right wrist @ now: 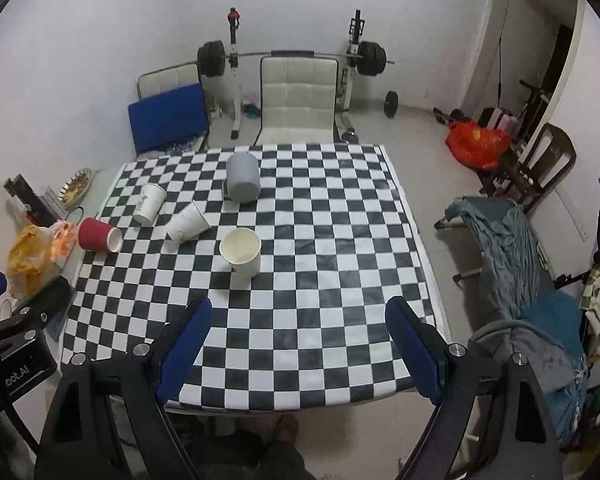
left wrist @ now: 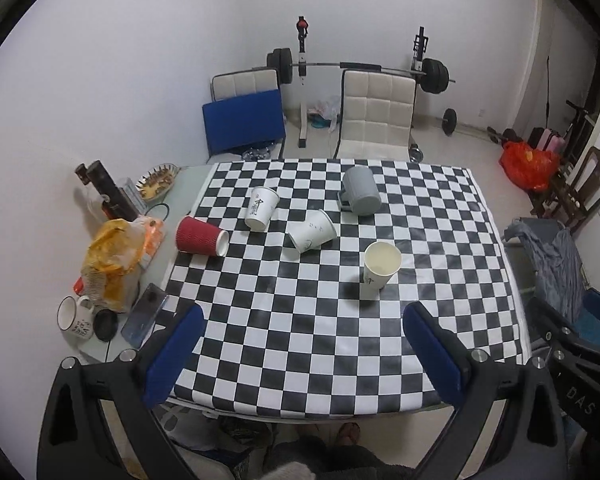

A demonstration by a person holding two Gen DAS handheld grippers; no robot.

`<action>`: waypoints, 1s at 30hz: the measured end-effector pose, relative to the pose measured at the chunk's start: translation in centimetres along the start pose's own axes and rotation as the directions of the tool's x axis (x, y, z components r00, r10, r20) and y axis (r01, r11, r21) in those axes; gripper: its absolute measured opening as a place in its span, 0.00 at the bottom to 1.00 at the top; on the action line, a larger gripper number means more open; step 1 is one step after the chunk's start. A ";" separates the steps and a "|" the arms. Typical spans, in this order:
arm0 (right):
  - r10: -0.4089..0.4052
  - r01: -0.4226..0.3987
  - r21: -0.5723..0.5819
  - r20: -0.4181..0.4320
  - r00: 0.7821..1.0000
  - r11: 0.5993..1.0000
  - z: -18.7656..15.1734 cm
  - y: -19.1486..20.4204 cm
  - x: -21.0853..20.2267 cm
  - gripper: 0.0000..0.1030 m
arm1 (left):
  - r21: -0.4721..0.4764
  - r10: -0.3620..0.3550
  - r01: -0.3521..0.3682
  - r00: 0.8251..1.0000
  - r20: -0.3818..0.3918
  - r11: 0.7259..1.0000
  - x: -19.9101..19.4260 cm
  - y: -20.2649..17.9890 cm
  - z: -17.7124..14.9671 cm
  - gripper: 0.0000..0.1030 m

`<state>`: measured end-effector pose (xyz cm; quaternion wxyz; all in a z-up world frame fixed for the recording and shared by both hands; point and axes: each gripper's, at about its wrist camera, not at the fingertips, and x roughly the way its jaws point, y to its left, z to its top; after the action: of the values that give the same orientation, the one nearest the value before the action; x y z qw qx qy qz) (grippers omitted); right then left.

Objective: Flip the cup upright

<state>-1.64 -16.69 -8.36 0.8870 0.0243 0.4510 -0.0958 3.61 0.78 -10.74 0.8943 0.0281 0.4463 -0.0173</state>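
On the checkered tablecloth (left wrist: pixel 340 344) (right wrist: pixel 340 264) one white paper cup (left wrist: pixel 380 270) (right wrist: pixel 242 256) stands upright. Two white paper cups lie on their sides: one (left wrist: pixel 312 234) (right wrist: pixel 188 224) in the middle, one (left wrist: pixel 261 208) (right wrist: pixel 149 203) further left. A red ribbed cup (left wrist: pixel 200 237) (right wrist: pixel 99 235) lies on its side at the cloth's left edge. A grey mug (left wrist: pixel 362 191) (right wrist: pixel 242 178) lies tipped at the back. My left gripper (left wrist: pixel 304 316) and right gripper (right wrist: pixel 300 306) are open and empty, above the table's near edge.
Left of the cloth lie a yellow bag (left wrist: pixel 114 258), a white mug (left wrist: pixel 74 318), a phone (left wrist: pixel 144 316), a dark bottle (left wrist: pixel 110 190) and a snack dish (left wrist: pixel 156 182). White chairs (left wrist: pixel 376 114) and a barbell rack (left wrist: pixel 360 66) stand behind. A cloth-draped chair (right wrist: pixel 512 248) stands at the right.
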 end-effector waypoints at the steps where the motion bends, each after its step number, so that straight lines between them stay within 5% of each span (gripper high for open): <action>1: 0.004 -0.004 -0.001 0.005 1.000 1.000 0.1 -0.1 -0.7 0.87 | -0.007 0.000 0.000 1.000 -0.002 1.000 -0.4 0.0 0.0 0.99; 11: 0.059 -0.059 -0.018 0.035 0.998 0.998 0.7 -0.1 -4.9 0.87 | -0.040 0.010 -0.010 1.000 0.007 0.999 -3.2 0.1 -0.3 0.99; 30: 0.046 -0.046 -0.011 0.052 0.998 0.999 1.2 -1.0 -6.4 0.89 | -0.047 0.009 -0.007 1.000 0.028 0.999 -4.7 -0.4 0.1 0.99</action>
<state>-4.54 -16.91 -2.48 0.9006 0.0277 0.4275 -0.0737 0.85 0.40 -6.92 0.9009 0.0087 0.4339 -0.0037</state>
